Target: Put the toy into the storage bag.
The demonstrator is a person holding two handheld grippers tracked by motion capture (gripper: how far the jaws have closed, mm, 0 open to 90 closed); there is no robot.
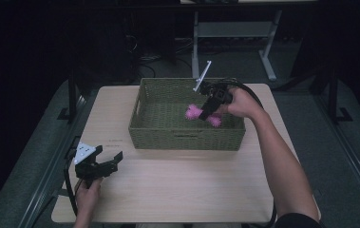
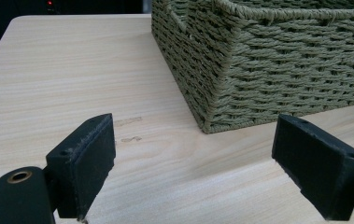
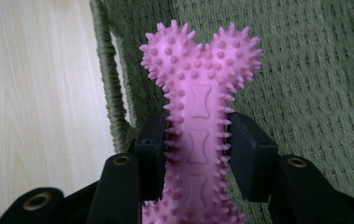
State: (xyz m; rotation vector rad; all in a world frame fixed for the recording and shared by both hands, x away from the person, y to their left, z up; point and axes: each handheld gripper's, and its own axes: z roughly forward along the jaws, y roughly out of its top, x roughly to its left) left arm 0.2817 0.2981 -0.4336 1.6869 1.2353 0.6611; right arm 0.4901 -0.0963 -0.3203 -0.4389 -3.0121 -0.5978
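A pink spiky bone-shaped toy (image 3: 198, 100) is clamped by its shaft between the jaws of my right gripper (image 3: 198, 154). In the high view that gripper (image 1: 209, 110) reaches down into the green woven basket (image 1: 155, 128), and the pink toy (image 1: 194, 112) shows on both sides of it, just above the basket floor. My left gripper (image 1: 112, 162) rests at the table's front left, open, with nothing between its jaws. From the left gripper view its pads (image 2: 88, 163) stand wide apart over bare wood, facing a corner of the basket (image 2: 268, 70).
The basket sits on the far half of the light wooden table (image 1: 182, 185). Beyond the table are a white desk frame (image 1: 234, 33) and dark floor. A person's right forearm (image 1: 282, 161) crosses the table's right side.
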